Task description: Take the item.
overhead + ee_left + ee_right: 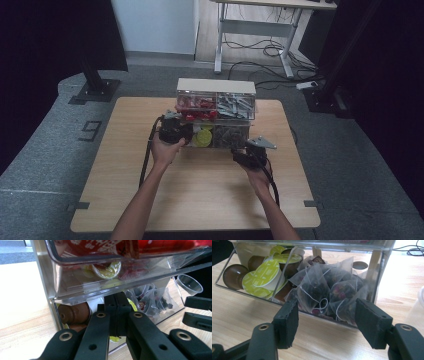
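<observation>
1. Left gripper (176,131) was up against the left front of the clear two-tier organiser (216,112), jaws pressed together; the left gripper view showed them closed against the lower drawer's front edge, and I couldn't tell whether they pinched a lip or handle there.
2. Right gripper (325,322) had its jaws spread wide, nothing between them, sitting low over the wooden table (200,185) just in front of the lower tier's right side.
3. Organiser stood at the far middle of the table, white top panel, two tiers, each split left and right.
4. Upper left compartment (196,106): red packets. Upper right compartment (236,105): grey-silver sachets, too small to read.
5. Lower drawer (294,300) was tilted out toward me, clear front wall, one clear divider down the middle.
6. Lower left section: coffee capsules (265,273), brown bodies with lime-green foil lids, piled on their sides and at angles, some leaning on the divider.
7. Lower right section: pyramid tea bags (319,287) in translucent mesh, dark dried contents and white strings, heaped to the front wall.
8. Left gripper view also showed a small clear plastic cup (189,285) standing on the table to the right of the organiser, just beyond my other gripper's jaws.
</observation>
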Demonstrator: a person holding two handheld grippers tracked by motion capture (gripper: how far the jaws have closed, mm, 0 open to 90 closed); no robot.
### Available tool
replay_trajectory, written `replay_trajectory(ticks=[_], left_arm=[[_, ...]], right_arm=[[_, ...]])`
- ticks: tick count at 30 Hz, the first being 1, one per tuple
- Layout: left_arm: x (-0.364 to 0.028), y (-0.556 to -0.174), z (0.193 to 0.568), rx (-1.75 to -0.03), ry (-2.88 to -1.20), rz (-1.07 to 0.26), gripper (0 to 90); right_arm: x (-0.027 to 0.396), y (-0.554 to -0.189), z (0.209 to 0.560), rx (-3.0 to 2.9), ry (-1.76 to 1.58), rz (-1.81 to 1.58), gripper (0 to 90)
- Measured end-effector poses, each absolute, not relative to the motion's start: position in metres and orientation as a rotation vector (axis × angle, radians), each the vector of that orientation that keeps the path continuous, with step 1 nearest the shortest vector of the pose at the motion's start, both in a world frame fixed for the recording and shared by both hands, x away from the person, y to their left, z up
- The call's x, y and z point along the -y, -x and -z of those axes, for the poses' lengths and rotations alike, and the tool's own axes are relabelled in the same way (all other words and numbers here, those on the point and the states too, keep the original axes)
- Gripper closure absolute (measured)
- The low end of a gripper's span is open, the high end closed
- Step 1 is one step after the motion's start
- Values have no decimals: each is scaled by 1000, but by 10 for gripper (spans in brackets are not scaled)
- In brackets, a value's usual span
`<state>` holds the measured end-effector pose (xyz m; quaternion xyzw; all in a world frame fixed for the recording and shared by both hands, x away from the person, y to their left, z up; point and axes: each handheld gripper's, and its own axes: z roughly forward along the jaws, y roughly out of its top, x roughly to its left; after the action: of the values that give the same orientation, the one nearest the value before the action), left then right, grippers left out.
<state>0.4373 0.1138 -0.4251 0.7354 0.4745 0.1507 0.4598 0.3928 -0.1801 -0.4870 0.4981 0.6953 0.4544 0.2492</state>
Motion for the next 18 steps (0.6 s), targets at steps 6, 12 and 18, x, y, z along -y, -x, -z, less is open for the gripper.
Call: replay_trajectory(ticks=[6, 12, 18], left_arm=[[-114, -437, 424, -1170, -1810, -368, 899], [-114, -436, 423, -1171, -1809, -366, 899], [-115, -437, 423, -1173, -1805, -357, 899]], right_arm=[[170, -402, 486, -1917, -1325, -1235, 370], [161, -409, 490, -1933, -1323, -1222, 372], [157, -414, 492, -1942, -1321, -1211, 375]])
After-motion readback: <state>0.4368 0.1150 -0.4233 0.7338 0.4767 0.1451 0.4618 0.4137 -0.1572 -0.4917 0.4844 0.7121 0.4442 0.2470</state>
